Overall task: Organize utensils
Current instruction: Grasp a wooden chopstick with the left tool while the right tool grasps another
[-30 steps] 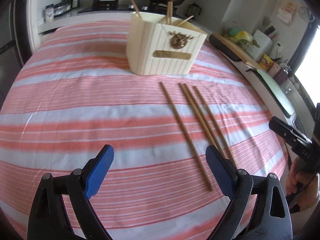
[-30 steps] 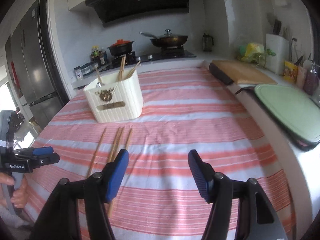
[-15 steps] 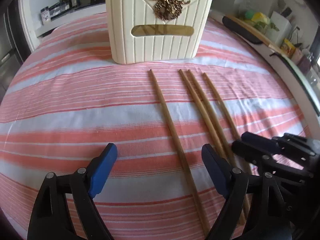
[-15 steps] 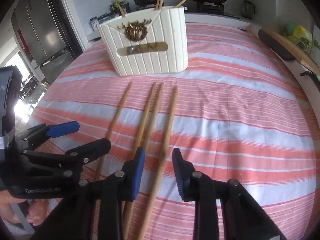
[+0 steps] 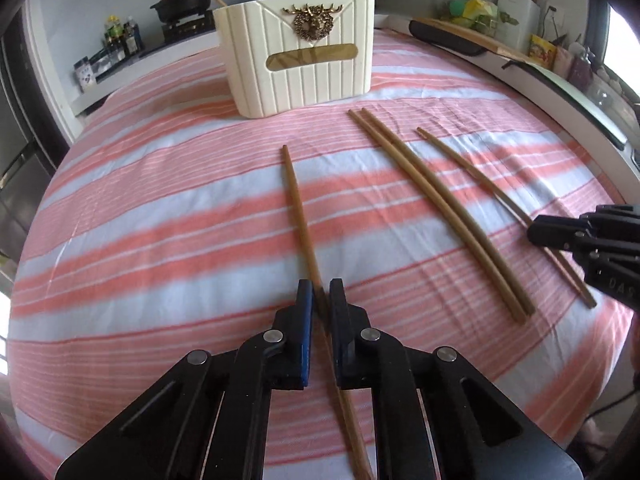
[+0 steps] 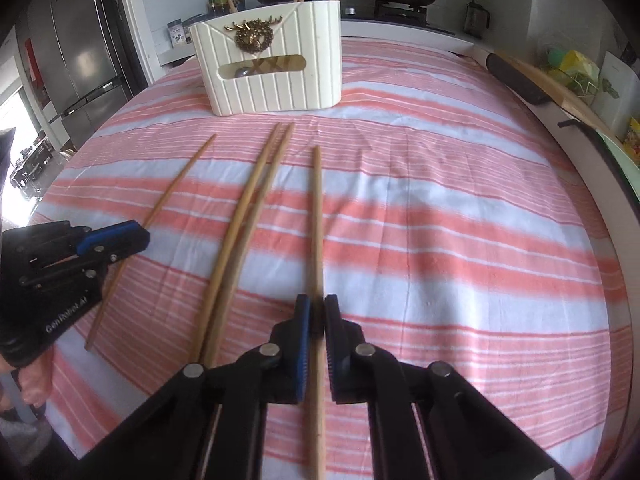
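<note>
**Both claws clamp onto the outer chopsticks**

Left wrist view: the left claw (image 5: 320, 292) has just closed from a wide spread, and its blue pads now pinch the leftmost chopstick (image 5: 298, 216) near its thick end. That stick lies on the striped cloth (image 5: 160, 220) covering the counter, its tip pointing toward the cream utensil holder (image 5: 300, 64), with a gap of cloth between them. A touching pair of chopsticks (image 5: 436, 208) lies to the right of the gripped one, in front of the holder. Farther right, the right claw (image 5: 538, 232) sits on the fourth stick.

Right wrist view: the right claw (image 6: 316, 312) has likewise just shut, its pads pressed on the rightmost chopstick (image 6: 317, 216), whose tip also aims at the holder (image 6: 272, 64). The left claw (image 6: 136, 236) grips its own stick off to the left.

With both grips apparently made, the approach looks finished; lifting each stick and dropping it into the holder, where a few sticks already stand, is the likely next step.
</note>
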